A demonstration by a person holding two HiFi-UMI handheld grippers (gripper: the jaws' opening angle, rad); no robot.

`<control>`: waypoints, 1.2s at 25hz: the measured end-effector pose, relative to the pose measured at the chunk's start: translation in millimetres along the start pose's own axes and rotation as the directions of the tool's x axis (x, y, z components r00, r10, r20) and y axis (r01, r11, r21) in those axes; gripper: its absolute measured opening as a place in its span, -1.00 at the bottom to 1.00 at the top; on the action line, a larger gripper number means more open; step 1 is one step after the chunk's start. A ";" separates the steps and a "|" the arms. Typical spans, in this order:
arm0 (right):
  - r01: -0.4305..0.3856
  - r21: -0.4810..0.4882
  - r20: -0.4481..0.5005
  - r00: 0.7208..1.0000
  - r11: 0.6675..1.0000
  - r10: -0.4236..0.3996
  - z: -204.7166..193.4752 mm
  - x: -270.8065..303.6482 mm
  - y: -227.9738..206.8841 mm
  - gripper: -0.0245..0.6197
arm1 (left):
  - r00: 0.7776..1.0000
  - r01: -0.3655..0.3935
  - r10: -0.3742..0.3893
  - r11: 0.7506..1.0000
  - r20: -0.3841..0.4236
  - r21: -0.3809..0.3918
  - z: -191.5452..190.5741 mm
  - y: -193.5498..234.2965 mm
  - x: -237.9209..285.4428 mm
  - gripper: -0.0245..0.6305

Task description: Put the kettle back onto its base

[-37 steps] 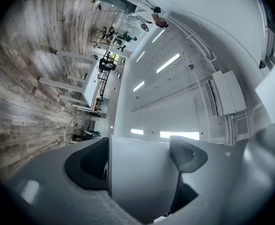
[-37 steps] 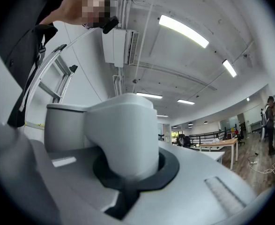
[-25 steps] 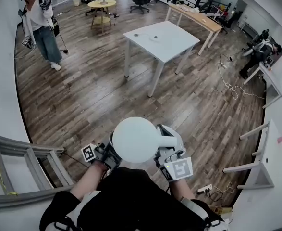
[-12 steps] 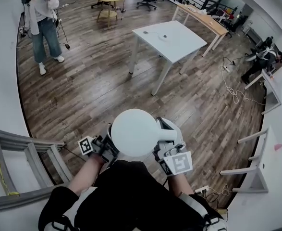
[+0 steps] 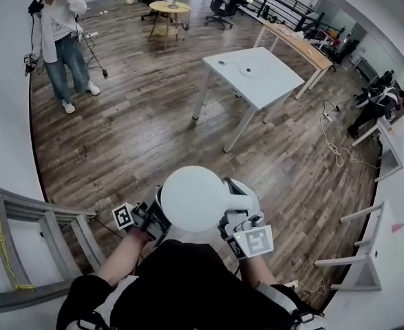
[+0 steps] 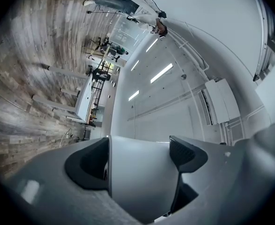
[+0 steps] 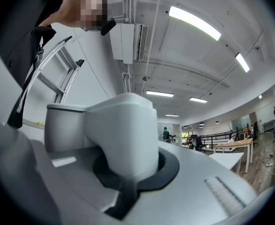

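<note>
Here | kettle [image 5: 191, 198] held above the wood floor [image 5: 133, 136], worktop [image 5: 270, 81] at one o'clock | my left tongs [image 5: 157, 213] clamp its body, right tongs [image 5: 236, 213] its handle [image 7: 123, 125] | stiff, smooth, probably heavy if filled: handle grips best.

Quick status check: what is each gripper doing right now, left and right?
left gripper: closed on the side of the white kettle.
right gripper: closed on the kettle's handle.

No readable text (not even labels)
</note>
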State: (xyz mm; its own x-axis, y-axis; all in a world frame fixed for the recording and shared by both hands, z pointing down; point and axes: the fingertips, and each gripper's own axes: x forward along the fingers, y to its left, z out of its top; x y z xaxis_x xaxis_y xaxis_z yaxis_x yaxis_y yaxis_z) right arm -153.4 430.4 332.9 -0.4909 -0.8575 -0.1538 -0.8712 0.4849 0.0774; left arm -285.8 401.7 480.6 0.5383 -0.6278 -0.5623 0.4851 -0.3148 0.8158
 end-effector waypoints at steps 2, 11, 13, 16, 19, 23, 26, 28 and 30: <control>-0.018 0.000 -0.020 1.000 1.000 0.018 -4.0 2.5 3.9 -0.92 | 1.000 0.004 -0.004 1.000 0.012 -0.004 1.5 3.2 -4.2 0.34; -0.058 0.035 -0.001 0.998 0.998 0.058 -17.0 38.6 -43.7 -0.92 | 0.999 -0.011 0.010 1.000 0.039 0.027 23.2 30.3 38.7 0.34; -0.068 0.030 0.007 0.998 0.997 0.068 -16.8 43.7 -64.9 -0.92 | 0.999 -0.004 0.002 0.999 0.039 0.041 23.6 40.1 57.2 0.34; -0.077 0.004 0.037 0.996 0.997 0.076 -10.9 55.4 -99.5 -0.92 | 0.999 0.022 -0.024 0.998 0.029 0.058 26.2 53.4 94.9 0.33; -0.076 -0.005 0.063 0.995 0.997 0.076 -6.0 66.5 -137.0 -0.92 | 0.999 0.039 -0.041 0.997 0.018 0.070 27.7 69.0 133.7 0.33; -0.060 -0.016 0.063 0.996 0.998 0.061 -6.4 73.0 -182.4 -0.92 | 0.999 0.045 -0.046 0.998 0.017 0.054 21.1 93.6 173.8 0.33; -0.032 -0.028 0.029 0.999 0.999 0.033 -14.6 67.0 -211.6 -0.92 | 0.999 0.044 -0.045 0.998 0.012 0.046 11.9 112.4 190.0 0.34; -0.042 -0.018 0.047 0.998 0.999 0.043 -14.3 64.9 -221.2 -0.92 | 0.999 0.046 -0.046 0.998 0.002 0.051 8.2 121.8 199.9 0.33; -0.042 -0.014 0.059 0.997 0.999 0.043 -16.8 66.0 -232.5 -0.92 | 0.999 0.047 -0.047 0.997 -0.006 0.057 7.5 129.8 210.1 0.34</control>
State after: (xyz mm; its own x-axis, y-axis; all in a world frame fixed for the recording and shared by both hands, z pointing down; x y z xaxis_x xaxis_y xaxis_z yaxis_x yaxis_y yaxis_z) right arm 16.6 258.2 321.3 -0.5262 -0.8245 -0.2082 -0.8499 0.5178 0.0976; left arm -114.9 223.6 469.4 0.5188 -0.6082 -0.6008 0.4698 -0.3843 0.7947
